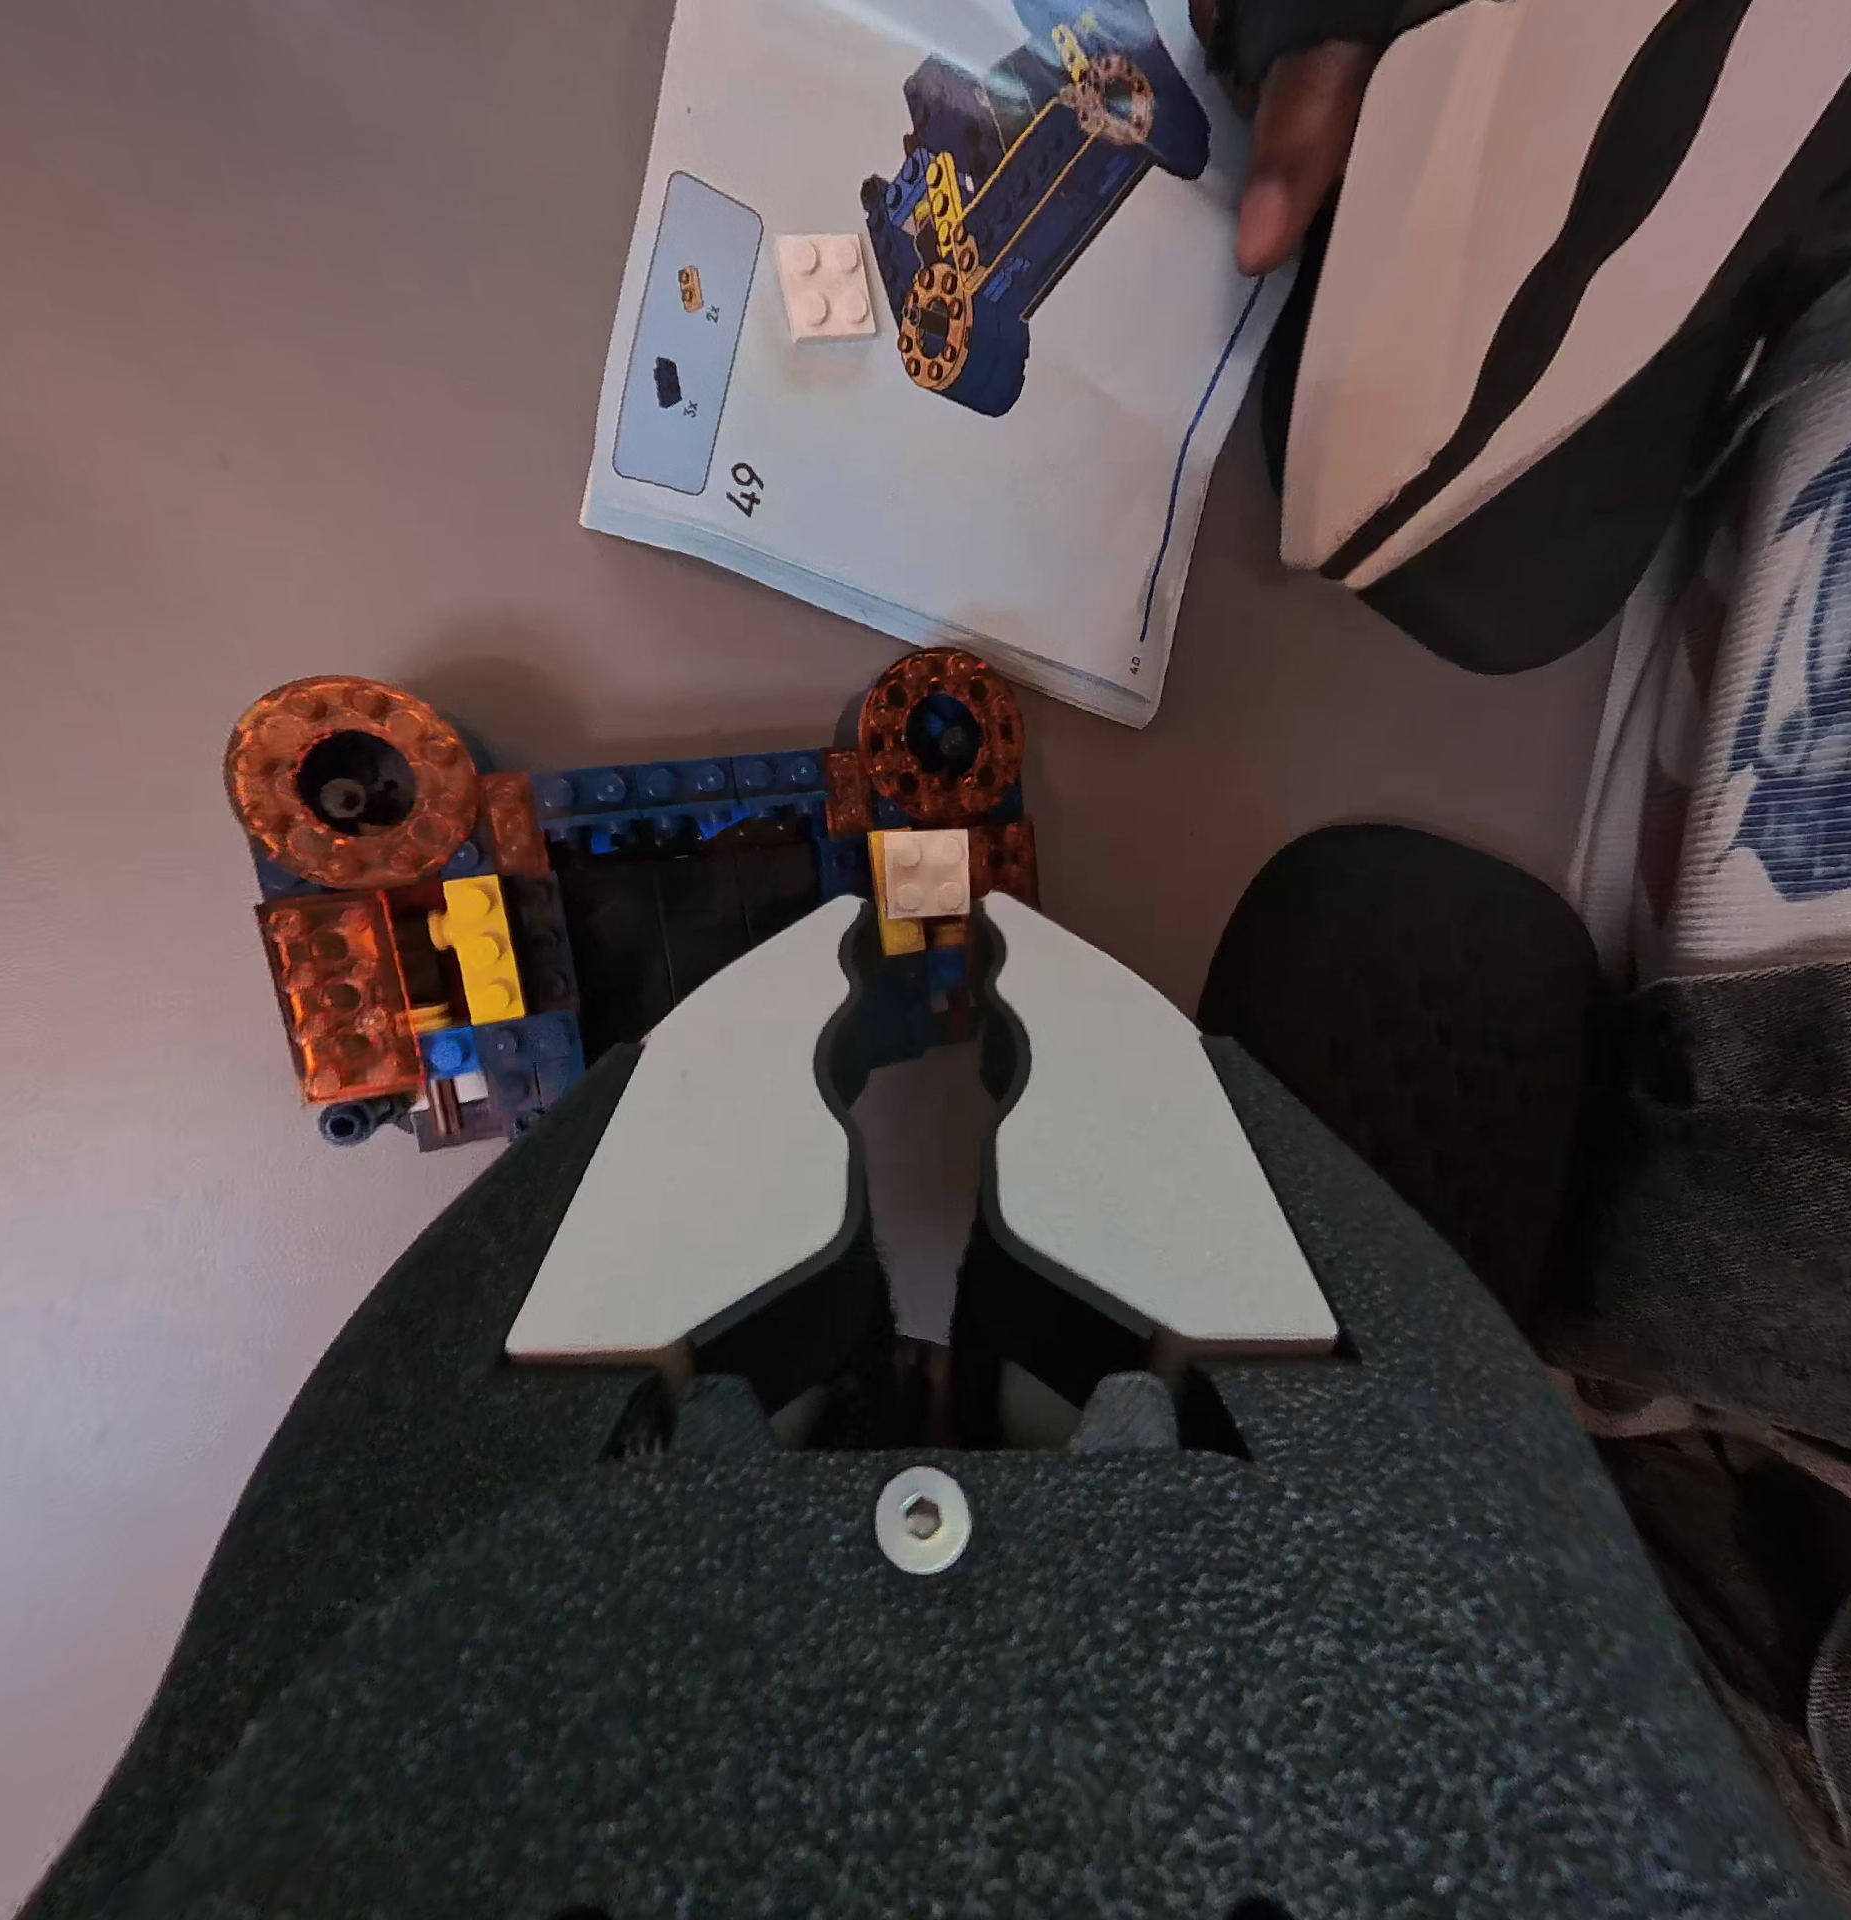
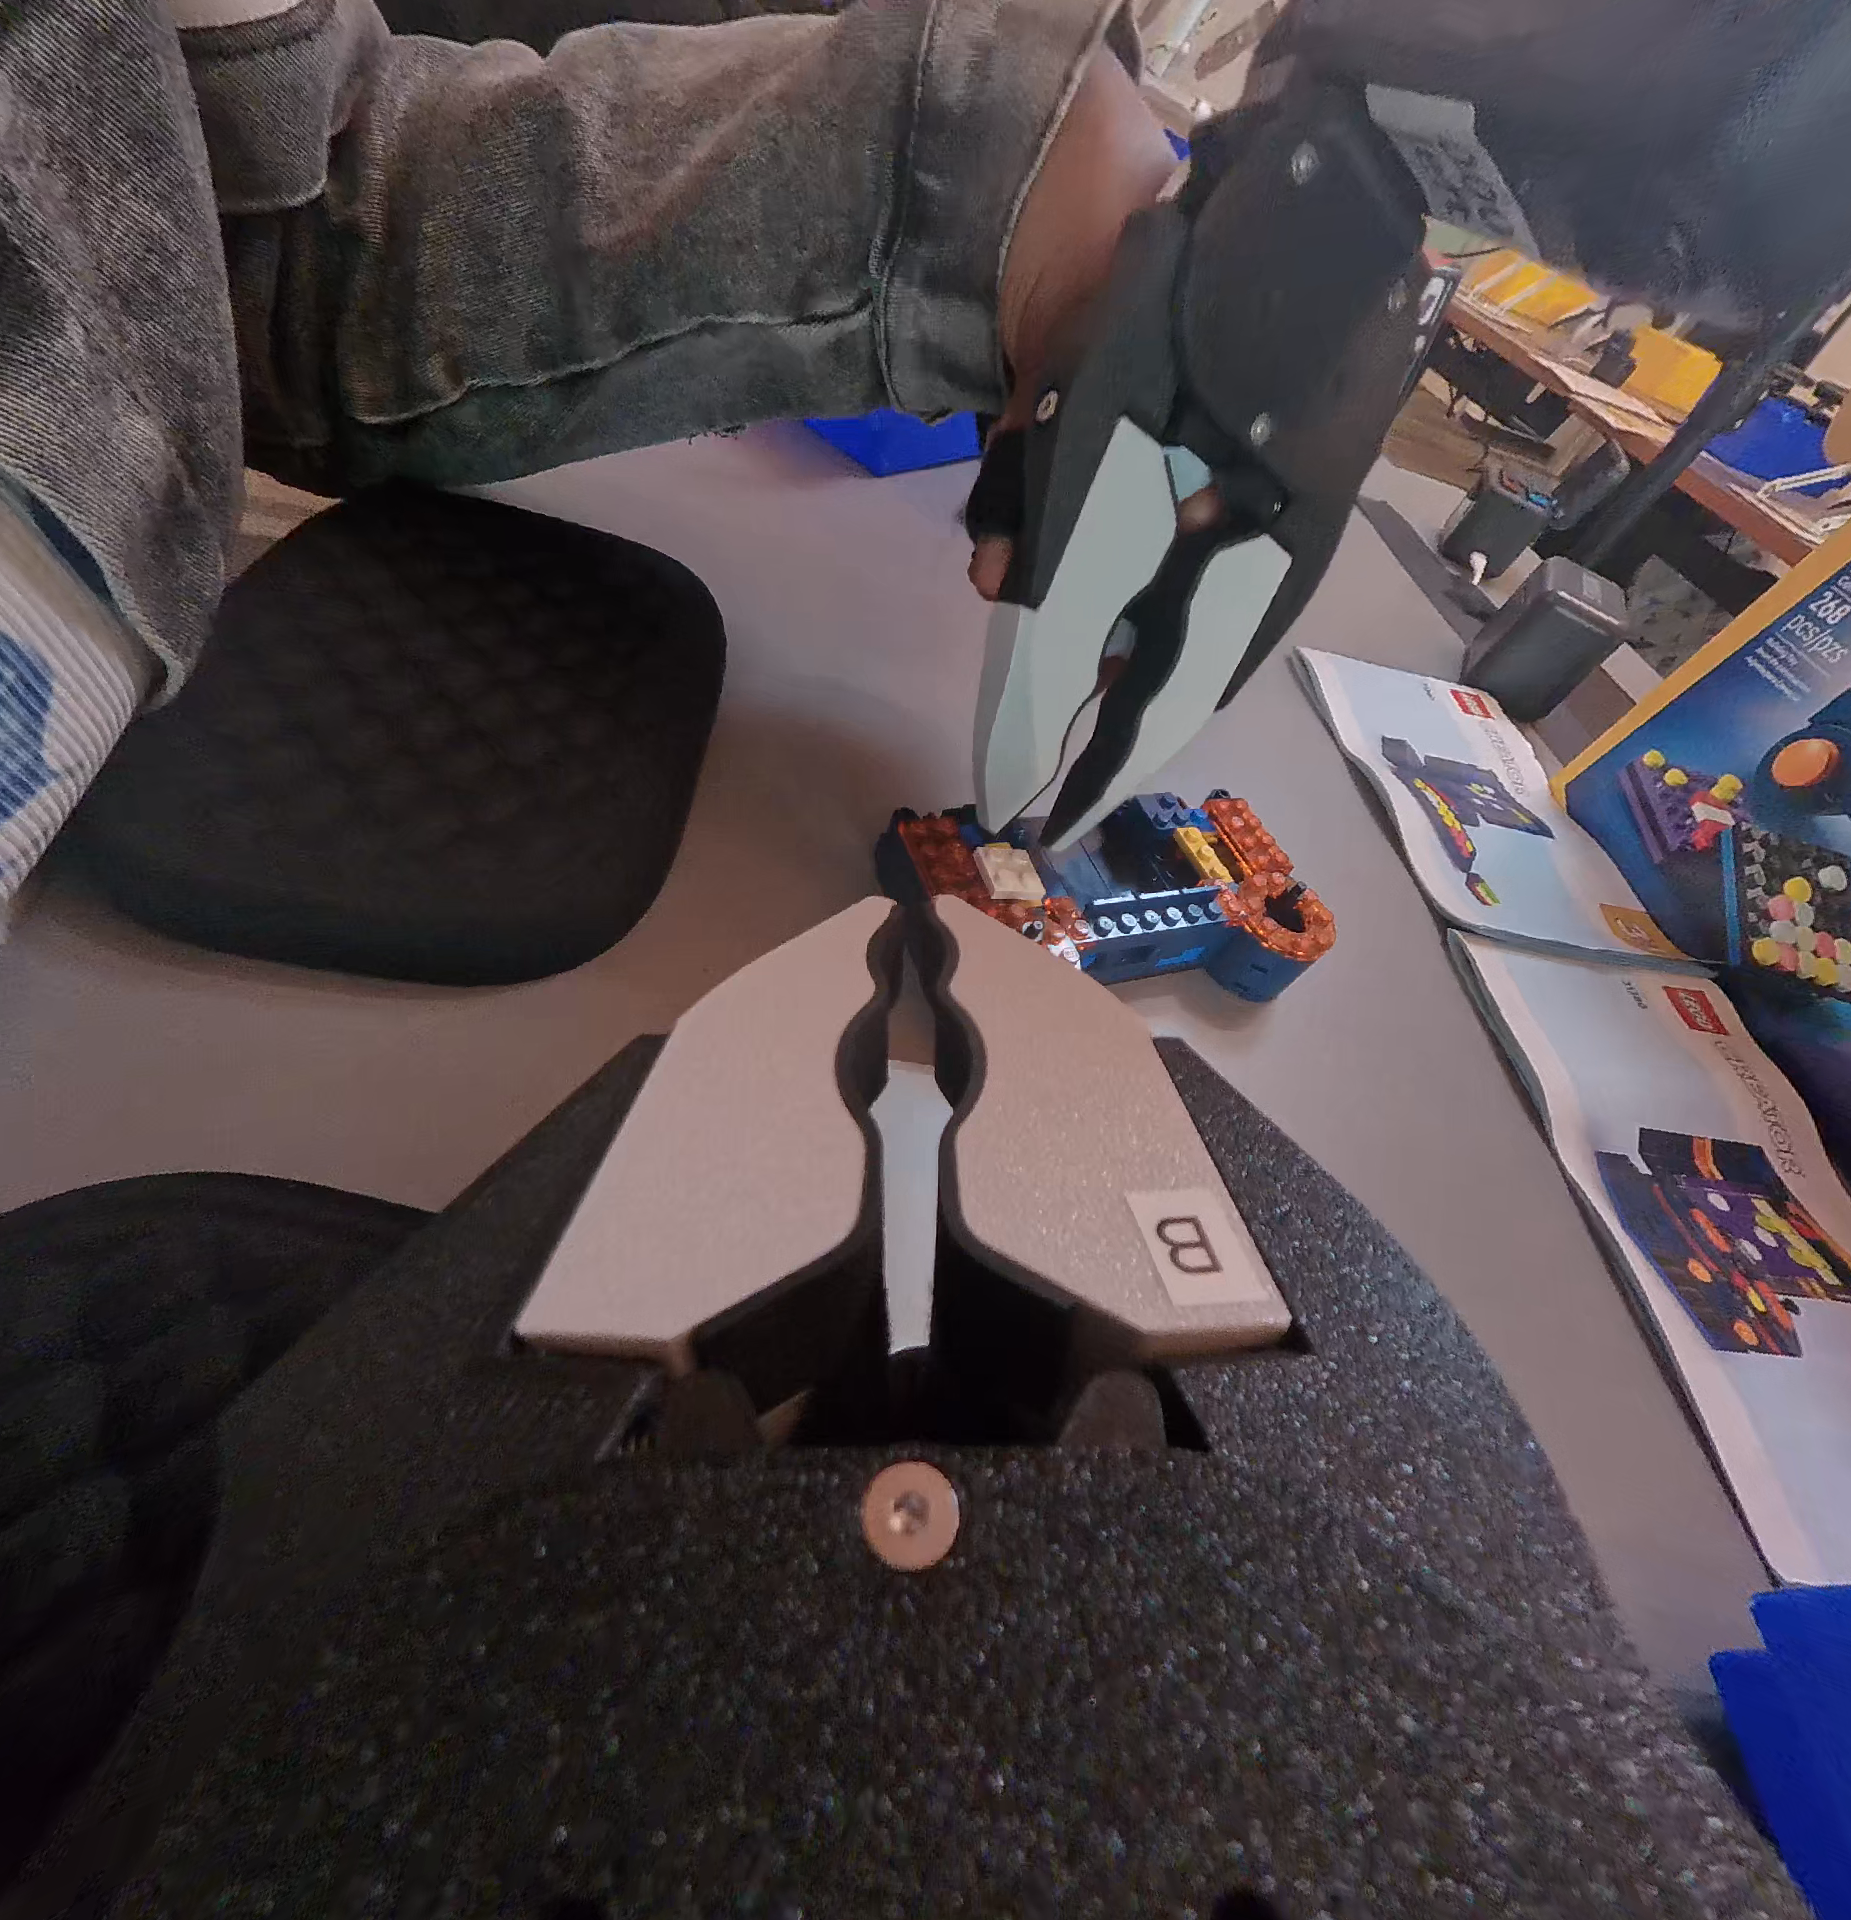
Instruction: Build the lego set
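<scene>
A grey table [image 2: 775, 582] carries a brick model [image 2: 1118, 894], instruction booklets [image 2: 1440, 790], and a box [image 2: 1752, 790].

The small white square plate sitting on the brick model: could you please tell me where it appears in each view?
Left wrist view: white square plate, just past the fingertips of the left hand-held gripper, right of centre on the brick model.
Right wrist view: white square plate, near centre, at the model's left end.
Shared landmark: the orange ring beside the plate.
</scene>
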{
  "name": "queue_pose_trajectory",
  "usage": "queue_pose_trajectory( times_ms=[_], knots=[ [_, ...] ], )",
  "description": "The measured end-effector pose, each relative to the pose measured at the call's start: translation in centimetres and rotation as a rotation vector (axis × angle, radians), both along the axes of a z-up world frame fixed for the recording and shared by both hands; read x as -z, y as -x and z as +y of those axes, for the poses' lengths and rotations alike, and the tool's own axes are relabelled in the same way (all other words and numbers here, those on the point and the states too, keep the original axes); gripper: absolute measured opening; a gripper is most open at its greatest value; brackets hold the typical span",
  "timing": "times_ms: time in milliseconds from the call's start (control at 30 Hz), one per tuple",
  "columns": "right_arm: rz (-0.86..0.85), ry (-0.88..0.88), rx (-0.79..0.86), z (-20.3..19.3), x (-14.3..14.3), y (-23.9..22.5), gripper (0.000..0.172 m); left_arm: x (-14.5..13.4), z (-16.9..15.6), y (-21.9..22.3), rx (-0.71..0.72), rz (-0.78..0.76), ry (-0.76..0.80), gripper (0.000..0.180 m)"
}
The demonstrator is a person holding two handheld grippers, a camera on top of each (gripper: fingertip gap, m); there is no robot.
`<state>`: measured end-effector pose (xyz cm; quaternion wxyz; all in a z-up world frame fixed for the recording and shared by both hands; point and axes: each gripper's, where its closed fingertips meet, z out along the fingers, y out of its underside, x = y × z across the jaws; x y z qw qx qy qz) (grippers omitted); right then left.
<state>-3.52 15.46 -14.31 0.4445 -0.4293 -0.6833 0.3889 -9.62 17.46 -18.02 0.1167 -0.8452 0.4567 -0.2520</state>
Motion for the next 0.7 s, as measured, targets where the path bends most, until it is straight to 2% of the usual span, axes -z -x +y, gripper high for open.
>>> queue_pose_trajectory(
  times_ms=[167,700],
  knots=[
    [0.0,0.018,0.011,0.25,-0.02,0.04,0.003,0.22,-0.36,0.6,-0.047,-0.028,-0.015,0.012],
    [-0.003,0.025,0.016,0.36,0.04,0.05,0.003,0.5,-0.13,-0.08,-0.047,-0.035,-0.041,0.01]
  ],
)
